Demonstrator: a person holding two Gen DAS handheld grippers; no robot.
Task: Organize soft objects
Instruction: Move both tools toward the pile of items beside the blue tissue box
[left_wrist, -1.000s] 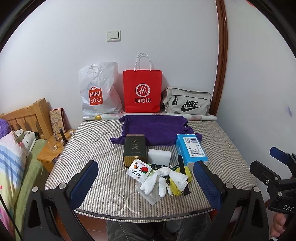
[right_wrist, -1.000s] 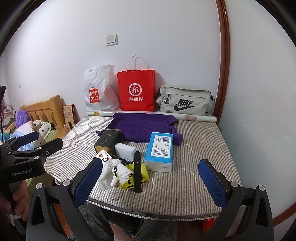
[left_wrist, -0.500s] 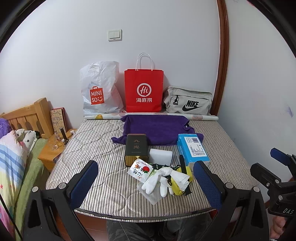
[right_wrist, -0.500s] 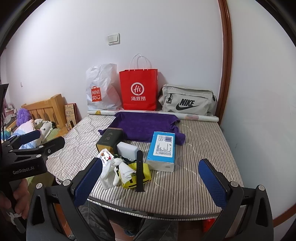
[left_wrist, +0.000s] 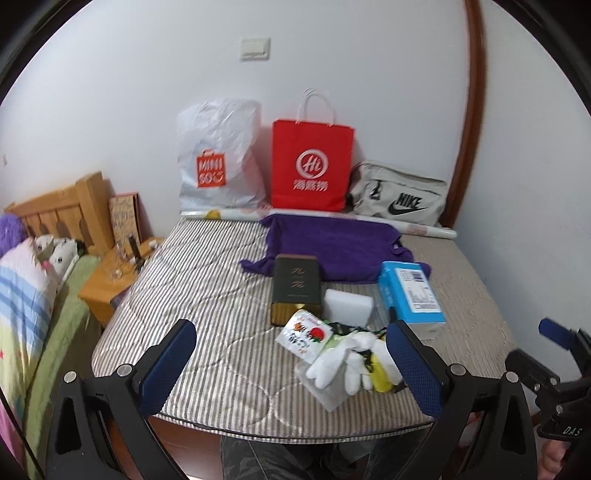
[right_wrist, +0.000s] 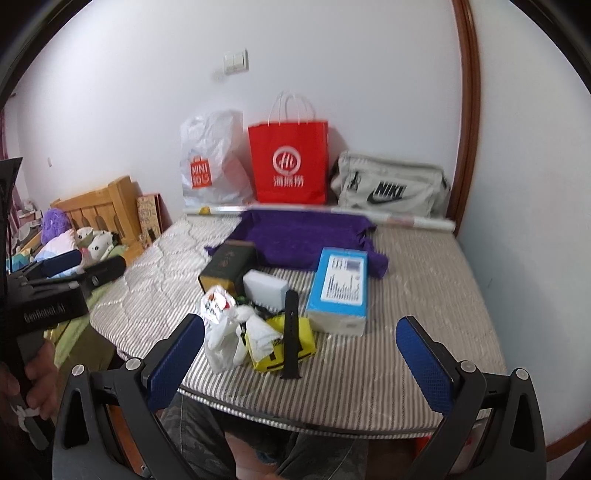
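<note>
Approach step, nothing gripped; left claw (left_wrist: 291, 363) and right claw (right_wrist: 301, 360) both wide, hovering short of the mattress (left_wrist: 207, 295); next, likely reaching ahead to the white gloves (left_wrist: 341, 363), closing gently.

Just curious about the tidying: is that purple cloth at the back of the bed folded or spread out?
Spread out: the purple towel-like cloth lies flat and wide across the striped mattress.
</note>
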